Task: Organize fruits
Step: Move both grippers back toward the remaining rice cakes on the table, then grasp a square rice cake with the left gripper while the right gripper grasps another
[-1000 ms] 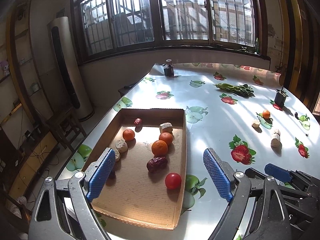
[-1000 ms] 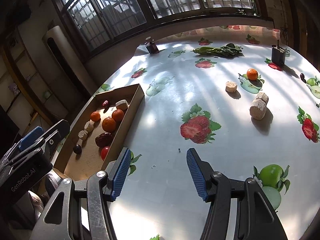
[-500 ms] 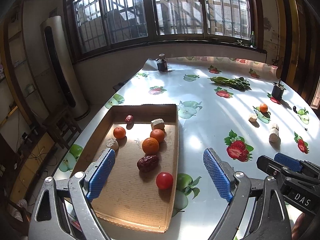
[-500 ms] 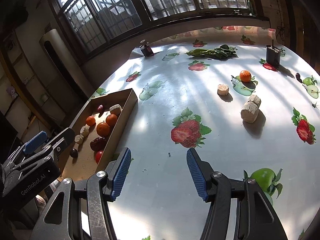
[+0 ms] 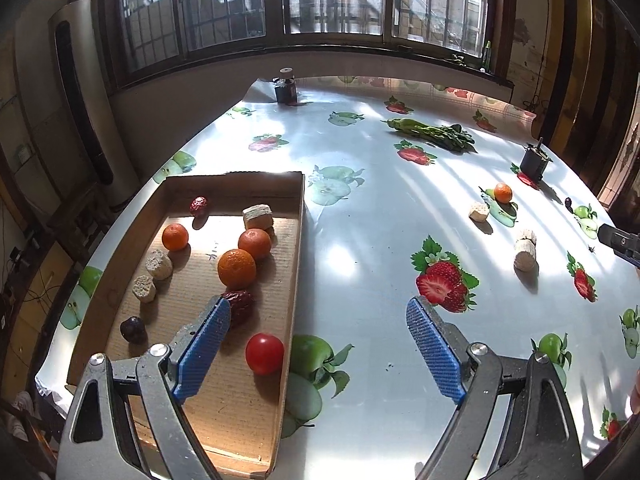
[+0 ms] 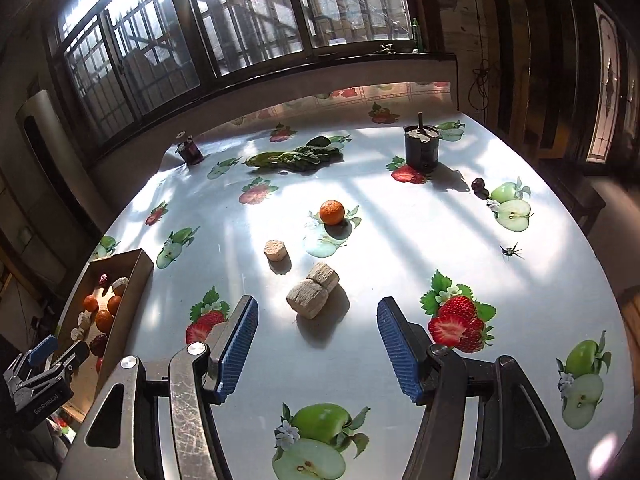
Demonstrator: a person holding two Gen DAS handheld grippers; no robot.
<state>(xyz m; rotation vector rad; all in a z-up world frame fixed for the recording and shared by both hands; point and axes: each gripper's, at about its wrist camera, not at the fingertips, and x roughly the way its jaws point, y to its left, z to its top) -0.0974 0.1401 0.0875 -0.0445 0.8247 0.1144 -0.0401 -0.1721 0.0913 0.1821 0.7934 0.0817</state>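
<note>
Glossy fruit-print tablecloth (image 6: 248, 236), bunch of leafy greens (image 6: 298, 156) near the far edge, small dark jar (image 6: 191, 151) at the far left corner, black cylindrical container (image 6: 421, 148) farther right, barred windows (image 6: 224, 28) behind, white standing air conditioner (image 5: 86, 92) at left

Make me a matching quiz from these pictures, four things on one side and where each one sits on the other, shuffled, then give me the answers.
Things
1. red tomato
2. lone orange
3. leafy greens
4. dark cup with a stick

Places
A. on the bare tablecloth, on a printed apple slice, beyond the pale chunks
B. far side of the table toward the window, left of the dark cup in the right wrist view
C. inside the cardboard tray, at its near end
D. standing upright by a printed strawberry at the far right of the table

Pairs: 1-C, 2-A, 3-B, 4-D
</note>
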